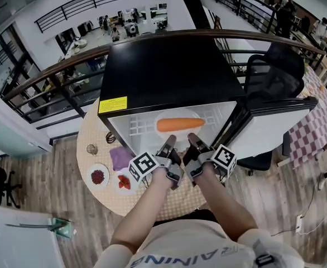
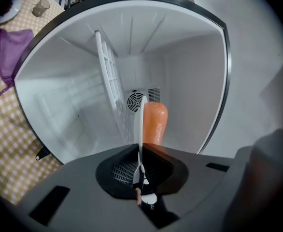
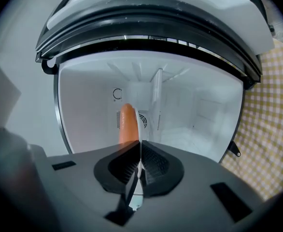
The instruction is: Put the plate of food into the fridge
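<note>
Both hand-held grippers are shut on the near rim of one white plate (image 1: 161, 118). The left hand-held gripper (image 1: 169, 148) pinches the rim at its left part, and the right hand-held gripper (image 1: 193, 143) pinches it just beside, to the right. In each gripper view the jaws are pressed narrow onto the plate's thin edge (image 2: 141, 124) (image 3: 140, 151), seen end-on. The person's two bare forearms reach forward from the body side by side, close together, with the marker cubes (image 1: 143, 165) (image 1: 224, 158) facing up.

On the plate lies a carrot (image 1: 180, 125), its length across the plate. The plate sits in the mouth of the open fridge (image 1: 169, 71), over the white grid shelf (image 1: 136, 128); whether it rests on the shelf I cannot tell. In the left gripper view the carrot (image 2: 154, 122) points toward the round vent on the fridge's back wall.

The fridge door (image 1: 275, 128) stands swung open to the right. The fridge sits on a round counter (image 1: 91, 134) covered with a checked cloth. Left of the grippers on the counter are a purple cloth (image 1: 120, 158) and two small dishes of red food (image 1: 99, 176) (image 1: 124, 181).
</note>
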A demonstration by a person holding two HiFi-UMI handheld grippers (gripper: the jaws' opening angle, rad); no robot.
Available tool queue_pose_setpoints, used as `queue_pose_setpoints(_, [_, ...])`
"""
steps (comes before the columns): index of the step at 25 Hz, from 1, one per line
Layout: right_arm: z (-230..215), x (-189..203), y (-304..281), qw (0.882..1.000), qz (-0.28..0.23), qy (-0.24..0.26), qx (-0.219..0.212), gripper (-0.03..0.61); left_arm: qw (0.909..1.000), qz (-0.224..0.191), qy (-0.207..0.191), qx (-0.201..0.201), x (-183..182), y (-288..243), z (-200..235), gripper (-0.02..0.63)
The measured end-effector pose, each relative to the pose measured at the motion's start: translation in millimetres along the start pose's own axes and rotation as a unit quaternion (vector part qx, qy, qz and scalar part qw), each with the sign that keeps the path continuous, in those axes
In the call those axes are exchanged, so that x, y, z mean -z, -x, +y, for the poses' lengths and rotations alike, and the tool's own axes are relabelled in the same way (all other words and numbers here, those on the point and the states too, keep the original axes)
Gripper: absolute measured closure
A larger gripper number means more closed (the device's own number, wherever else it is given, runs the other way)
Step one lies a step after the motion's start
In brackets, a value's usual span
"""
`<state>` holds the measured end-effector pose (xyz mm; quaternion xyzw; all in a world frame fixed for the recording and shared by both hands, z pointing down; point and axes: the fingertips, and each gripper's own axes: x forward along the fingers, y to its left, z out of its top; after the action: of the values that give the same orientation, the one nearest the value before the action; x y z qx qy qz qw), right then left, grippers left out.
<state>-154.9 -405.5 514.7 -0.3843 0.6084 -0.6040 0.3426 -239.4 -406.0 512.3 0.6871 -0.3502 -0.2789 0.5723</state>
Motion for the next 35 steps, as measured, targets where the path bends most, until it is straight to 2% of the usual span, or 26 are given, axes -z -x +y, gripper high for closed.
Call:
queue_pose_setpoints(7, [-6.8, -6.0, -9.6, 1.000, 0.004, -0.001, 0.010, 0.548, 0.9998, -0.013, 0.014, -0.003, -4.4, -7.4, 8.3, 0.580])
queue_pose_setpoints(15, [-1.7, 0.9, -38.0, 1.000, 0.007, -0.019, 0.019, 0.546, 0.9994, -0.017, 0.030, -0.006, -30.1, -10.8, 12.5, 0.571])
queue_pose_setpoints(23, [-7.5, -0.5, -48.0, 0.999, -0.005, -0.030, 0.022, 0.546, 0.9999, -0.008, 0.011, -0.006, -31.9, -7.4, 13.1, 0.563])
queue_pose_setpoints(28, [-6.2, 0.3, -52.0, 0.999, -0.007, -0.027, 0.027, 0.546, 0.9999, -0.011, 0.008, -0.004, -36.3, -8.2, 13.6, 0.584])
queue_pose_setpoints(35, [-6.7, 1.8, -52.0, 0.999, 0.018, -0.017, 0.035, 0.546, 0.9996, -0.023, 0.010, -0.012, -41.7, -14.8, 15.7, 0.588])
